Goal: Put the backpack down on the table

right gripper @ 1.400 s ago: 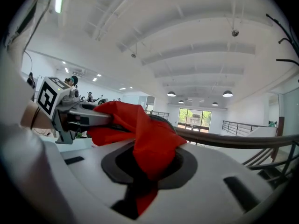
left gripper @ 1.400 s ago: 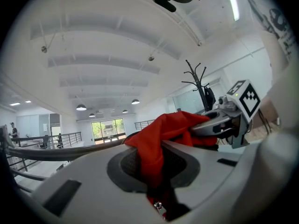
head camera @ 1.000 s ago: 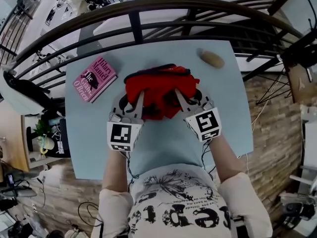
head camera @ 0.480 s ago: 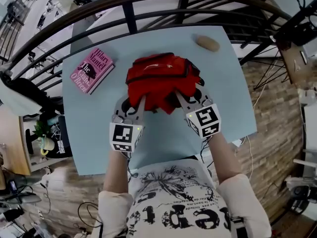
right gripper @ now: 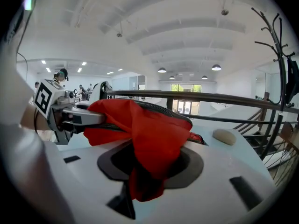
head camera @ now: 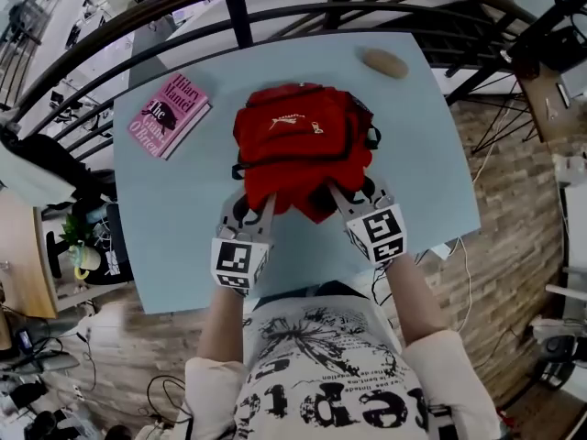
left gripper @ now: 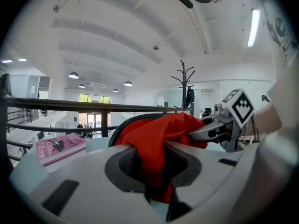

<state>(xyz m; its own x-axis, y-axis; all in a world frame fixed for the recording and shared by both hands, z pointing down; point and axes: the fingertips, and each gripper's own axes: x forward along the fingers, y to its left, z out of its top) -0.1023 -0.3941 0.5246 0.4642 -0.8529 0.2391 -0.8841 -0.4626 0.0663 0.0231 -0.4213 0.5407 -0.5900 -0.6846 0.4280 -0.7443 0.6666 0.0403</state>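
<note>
Your soft, crumpled red fabric backpack (head camera: pixel 298 140) lies slumped on the smooth pale-blue desk (head camera: pixel 174 218), lower and farther from you than a second ago. Your left gripper (head camera: pixel 260 211) and right gripper (head camera: pixel 337 197) each pinch its near fabric, though the jaws have just been easing open.

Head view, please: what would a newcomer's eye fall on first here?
The red backpack mid-table, its near edge between the jaws of the left gripper and right gripper, which have just been opening. A pink book lies far left on the pale blue table, a brown lump far right.
</note>
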